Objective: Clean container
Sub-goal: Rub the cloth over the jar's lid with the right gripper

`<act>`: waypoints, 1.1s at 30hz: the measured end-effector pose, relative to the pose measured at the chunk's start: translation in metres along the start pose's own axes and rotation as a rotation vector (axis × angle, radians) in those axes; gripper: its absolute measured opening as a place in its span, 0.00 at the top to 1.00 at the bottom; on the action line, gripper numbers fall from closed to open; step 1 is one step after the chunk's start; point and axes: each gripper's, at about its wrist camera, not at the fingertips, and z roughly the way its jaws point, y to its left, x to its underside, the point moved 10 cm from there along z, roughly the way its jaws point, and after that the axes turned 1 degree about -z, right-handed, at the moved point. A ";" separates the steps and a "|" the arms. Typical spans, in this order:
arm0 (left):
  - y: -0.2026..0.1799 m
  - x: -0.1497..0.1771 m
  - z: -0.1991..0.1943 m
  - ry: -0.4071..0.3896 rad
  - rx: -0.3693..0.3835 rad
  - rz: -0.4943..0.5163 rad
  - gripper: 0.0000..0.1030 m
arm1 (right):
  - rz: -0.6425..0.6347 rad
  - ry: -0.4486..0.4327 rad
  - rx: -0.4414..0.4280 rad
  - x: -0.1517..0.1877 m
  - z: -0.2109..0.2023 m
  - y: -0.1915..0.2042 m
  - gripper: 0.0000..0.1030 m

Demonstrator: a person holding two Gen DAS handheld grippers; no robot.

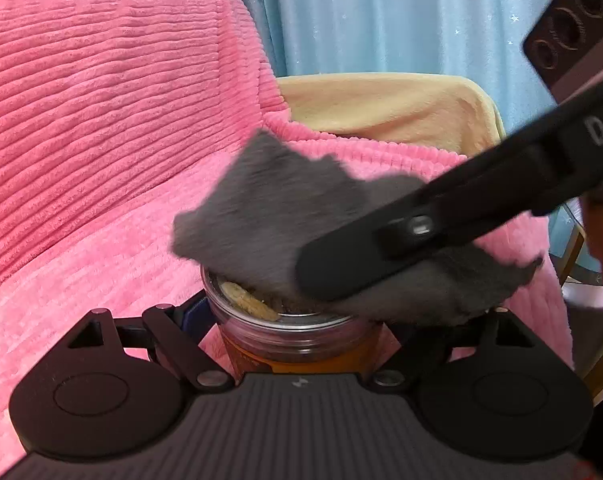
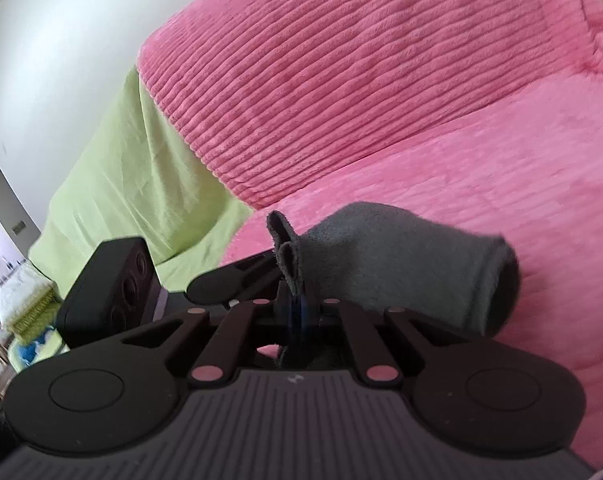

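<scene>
Pink ribbed blanket (image 1: 101,128) fills the background. Low centre, our left gripper (image 1: 301,320) clamps an upright clear jar (image 1: 297,340); our right gripper (image 2: 291,280), pinching a grey cloth (image 1: 269,208), presses down from the upper right.

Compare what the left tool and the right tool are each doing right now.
The left tool is clamped around a clear jar; the right tool is pinched shut on a grey cloth. The left tool holds its jar upright, while the right tool presses its cloth onto the jar's top. Both are black.

Pink ribbed blanket (image 1: 101,140) fills frame; blue curtain (image 1: 381,20) upper right; green sheet (image 2: 121,180) left; cream cloth (image 1: 381,108) centre.
</scene>
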 end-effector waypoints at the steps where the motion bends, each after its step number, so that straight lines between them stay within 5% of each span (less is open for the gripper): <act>1: 0.000 0.000 0.000 0.000 -0.002 0.001 0.17 | 0.010 -0.005 0.001 -0.001 0.004 0.000 0.98; 9: -0.001 0.001 0.001 0.000 -0.002 0.007 0.18 | -0.007 -0.087 0.120 -0.022 0.025 -0.016 0.99; 15: -0.001 0.001 0.002 -0.003 0.007 0.000 0.18 | 0.045 -0.148 0.218 -0.027 -0.002 -0.051 0.99; 23: -0.002 0.001 0.002 -0.004 0.001 0.010 0.18 | 0.088 -0.106 0.102 0.000 -0.033 -0.044 0.99; 33: 0.001 0.003 0.001 0.000 0.004 -0.008 0.18 | 0.087 -0.049 -0.016 0.005 -0.001 -0.018 0.99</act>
